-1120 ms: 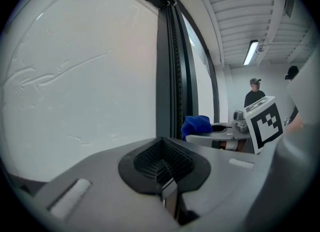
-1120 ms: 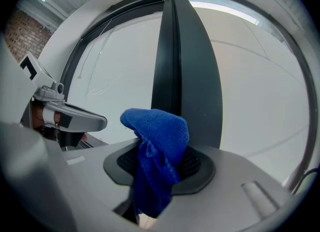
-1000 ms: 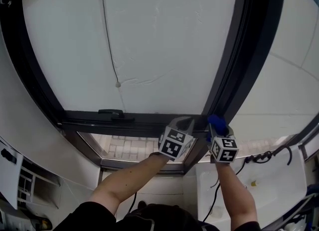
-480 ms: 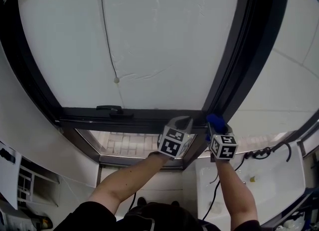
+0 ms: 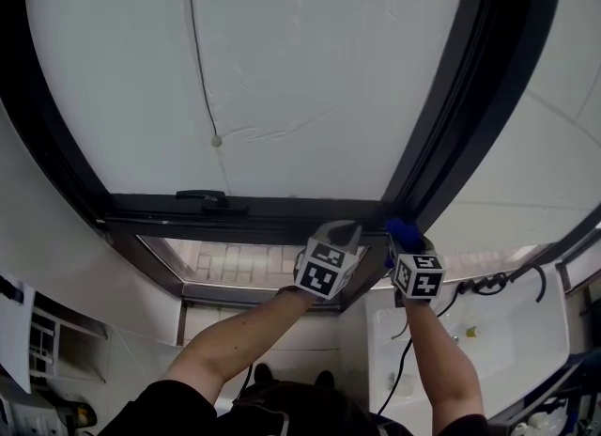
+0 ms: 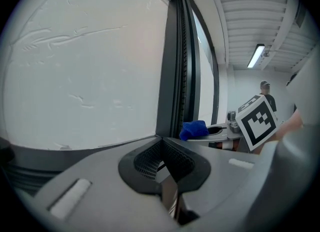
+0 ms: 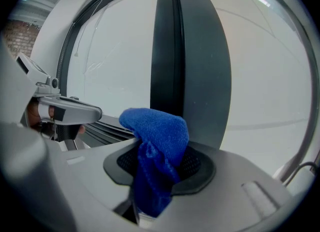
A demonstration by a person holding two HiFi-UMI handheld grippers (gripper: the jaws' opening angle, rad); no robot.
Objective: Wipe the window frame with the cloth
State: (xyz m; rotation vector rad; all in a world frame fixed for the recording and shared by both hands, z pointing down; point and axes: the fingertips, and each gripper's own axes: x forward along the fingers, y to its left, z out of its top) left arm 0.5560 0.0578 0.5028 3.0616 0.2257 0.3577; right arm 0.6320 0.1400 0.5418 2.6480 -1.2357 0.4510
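Observation:
My right gripper (image 5: 402, 233) is shut on a blue cloth (image 7: 156, 148), which bulges out between its jaws. In the head view the cloth (image 5: 404, 231) sits at the bottom of the black upright window frame (image 5: 465, 86), where it meets the lower rail (image 5: 254, 209). The right gripper view shows that upright (image 7: 190, 61) right behind the cloth. My left gripper (image 5: 346, 229) is shut with nothing in it, just left of the right one and close to the same corner. From the left gripper view the cloth (image 6: 194, 129) appears ahead to the right, beside the frame (image 6: 172, 71).
A black handle (image 5: 202, 198) lies on the lower rail to the left. A thin cord with a small weight (image 5: 216, 141) hangs over the white pane. Below right, a white basin (image 5: 498, 331) with a black cable. A person stands far off in the room (image 6: 265, 93).
Both grippers have stayed together at the frame's lower corner with the cloth held. The head view has tilted slightly, so the window rail sits a little lower in view.

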